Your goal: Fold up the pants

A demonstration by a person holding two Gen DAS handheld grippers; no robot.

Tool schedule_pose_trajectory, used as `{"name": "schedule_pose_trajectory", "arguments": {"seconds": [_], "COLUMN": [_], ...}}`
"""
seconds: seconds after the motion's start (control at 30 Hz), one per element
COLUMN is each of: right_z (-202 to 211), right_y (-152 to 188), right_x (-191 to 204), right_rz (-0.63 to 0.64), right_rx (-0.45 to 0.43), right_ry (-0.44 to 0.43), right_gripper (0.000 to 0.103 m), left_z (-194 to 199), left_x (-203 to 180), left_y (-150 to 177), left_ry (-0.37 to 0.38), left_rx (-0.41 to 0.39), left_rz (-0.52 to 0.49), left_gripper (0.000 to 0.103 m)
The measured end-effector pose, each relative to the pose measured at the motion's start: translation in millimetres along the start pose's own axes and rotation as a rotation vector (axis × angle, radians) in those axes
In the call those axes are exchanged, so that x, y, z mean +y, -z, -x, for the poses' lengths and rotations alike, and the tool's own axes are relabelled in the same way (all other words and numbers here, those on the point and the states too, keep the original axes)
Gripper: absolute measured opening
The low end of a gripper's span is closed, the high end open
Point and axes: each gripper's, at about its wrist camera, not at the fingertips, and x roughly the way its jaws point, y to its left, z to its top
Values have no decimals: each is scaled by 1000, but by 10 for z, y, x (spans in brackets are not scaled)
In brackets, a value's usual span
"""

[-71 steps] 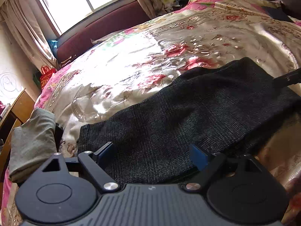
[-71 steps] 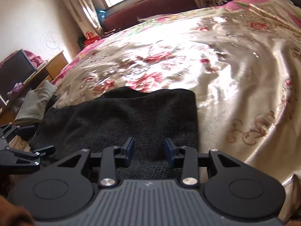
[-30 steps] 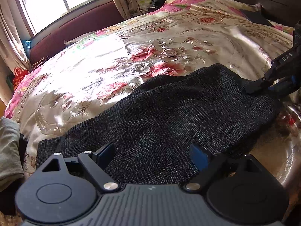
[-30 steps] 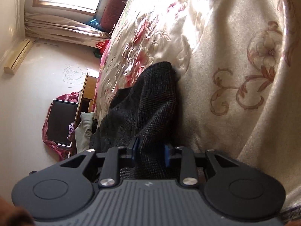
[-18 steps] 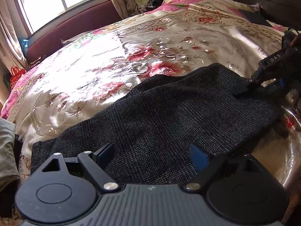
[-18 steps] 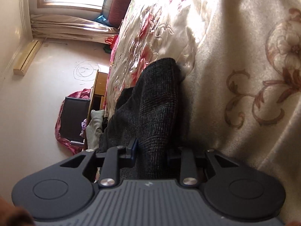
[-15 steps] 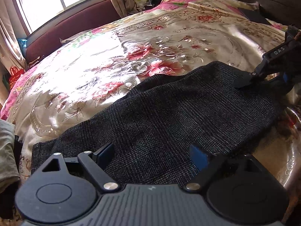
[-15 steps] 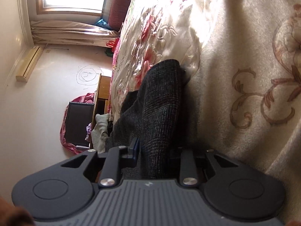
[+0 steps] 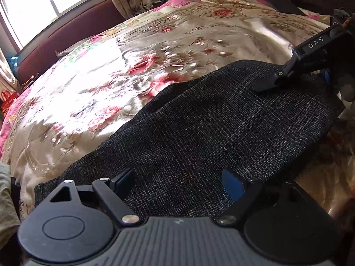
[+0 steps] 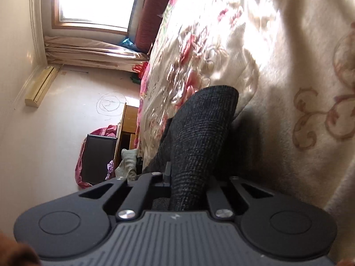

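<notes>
Since half a second ago, the right hand-held gripper [image 9: 266, 84] has slid a little further in along the far end of the pants [image 9: 210, 137], as the left wrist view shows. In that view the dark checked pants lie stretched across the floral bedspread [image 9: 133, 55], running from the near left corner to the far right. The left hand-held gripper [image 9: 179, 181] hovers low over their near edge with its fingers spread wide apart and nothing between them, the cloth passing under the gap. A folded grey-green garment [image 9: 5, 199] lies at the left edge, off the bed.

The right wrist view is rolled on its side. Here the right hand-held gripper [image 10: 186, 177] is clamped on a bunched fold of the pants [image 10: 199, 137], which rises in a rounded ridge from between its fingers. Beside the ridge lies the cream bedspread [image 10: 288, 77]. At the left stand a wooden cabinet [image 10: 127, 122] and a dark screen [image 10: 97, 157].
</notes>
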Motion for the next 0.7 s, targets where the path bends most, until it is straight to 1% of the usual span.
{"name": "schedule_pose_trajectory", "arguments": {"seconds": [0.03,0.1,0.17,0.23,0.27,0.3,0.33,0.37,0.47,0.57,0.63,0.7], "right_z": [104,327,552,787,883,969,1010,1022,910,714,553,398], "right_y": [10,5,-4,-39,-52,-60,-51,-44,21,79,134,190], "right_x": [-9,-109,-171,-142,-101,-4,94,196,531,909,1153,1369], "right_rz": [6,-33,-33,-16,2,58,109,149,237,316,380,432], "right_rx": [-22,-65,-115,-157,-175,-190,-195,-193,-170,-157,-139,-113], "right_ry": [10,35,94,148,191,268,327,378,454,500,534,549], "right_gripper": [7,7,7,7,8,8,8,8,8,10,10,10], "left_z": [-17,-48,-75,-100,-113,-123,-133,-129,-53,44,120,202], "left_x": [-83,-291,-478,-649,-709,-760,-793,-808,-742,-531,-401,-287], "left_y": [-45,-140,-220,-281,-295,-306,-310,-306,-234,-79,17,120], "left_ry": [16,51,93,146,168,188,193,191,174,149,139,127], "left_rx": [-3,-24,-43,-61,-67,-68,-69,-73,-91,-106,-128,-157], "left_rz": [-15,-54,-71,-76,-78,-82,-88,-95,-96,-57,-19,21], "left_gripper": [97,97,97,97,97,97,97,97,98,98,98,98]}}
